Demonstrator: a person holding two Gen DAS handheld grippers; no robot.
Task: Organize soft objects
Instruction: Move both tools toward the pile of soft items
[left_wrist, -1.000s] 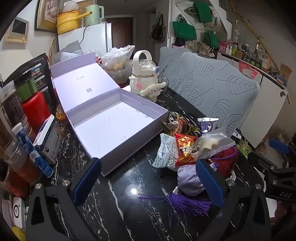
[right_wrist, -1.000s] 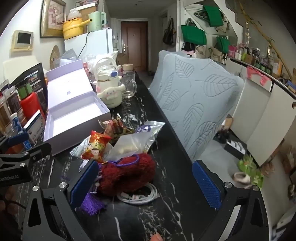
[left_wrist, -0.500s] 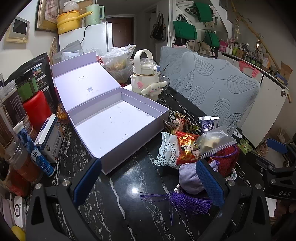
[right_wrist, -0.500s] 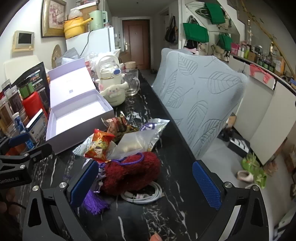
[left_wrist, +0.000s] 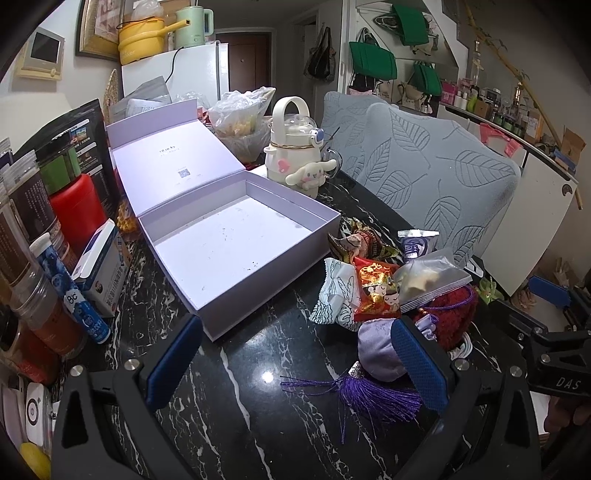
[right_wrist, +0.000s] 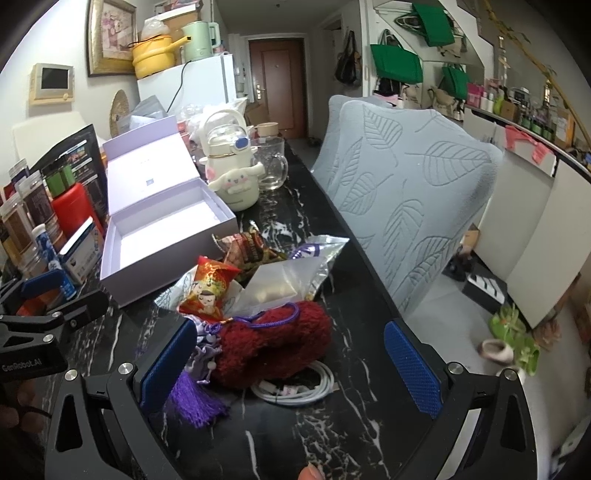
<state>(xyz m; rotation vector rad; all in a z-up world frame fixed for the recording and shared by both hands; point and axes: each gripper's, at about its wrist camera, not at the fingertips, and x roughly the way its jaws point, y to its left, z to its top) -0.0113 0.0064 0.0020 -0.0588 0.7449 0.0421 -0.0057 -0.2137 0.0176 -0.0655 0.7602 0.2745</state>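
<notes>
On the black marbled table (left_wrist: 236, 373) a lavender box (left_wrist: 236, 243) sits with its lid (left_wrist: 173, 162) flipped back toward 11 o'clock and nothing inside it. At 3 o'clock from the box, just beside its near corner, lies the heap of soft things: a white pouch with blue line drawings (left_wrist: 334, 295), a red and gold pouch with a cartoon figure (left_wrist: 376, 291), a clear zip bag (left_wrist: 428, 280) resting on top, a fuzzy dark red pouch (right_wrist: 273, 343) with a purple cord, and at the 6 o'clock end a lilac satin pouch (left_wrist: 376, 350) trailing a purple tassel (left_wrist: 373, 395). A coiled white cable (right_wrist: 295, 384) pokes out from under the red pouch. The left gripper (left_wrist: 295, 365) hovers above the table with its blue-padded fingers (left_wrist: 173, 358) spread wide and grasping nothing; its right finger stands in front of the lilac pouch. The right gripper (right_wrist: 291, 365) is likewise released, fingers (right_wrist: 413, 369) apart on either side of the fuzzy red pouch and cable, touching neither as far as can be seen. At 12 o'clock beyond the box stands a cream kettle-shaped bottle (left_wrist: 295, 147) with a long-eared white toy (left_wrist: 308, 179) on its front, and a glass mug (right_wrist: 271, 166) beside it. Jars and a red canister (left_wrist: 74, 210) crowd the table at 9 o'clock. A grey leaf-patterned chair back (right_wrist: 406, 199) rises at 3 o'clock.
</notes>
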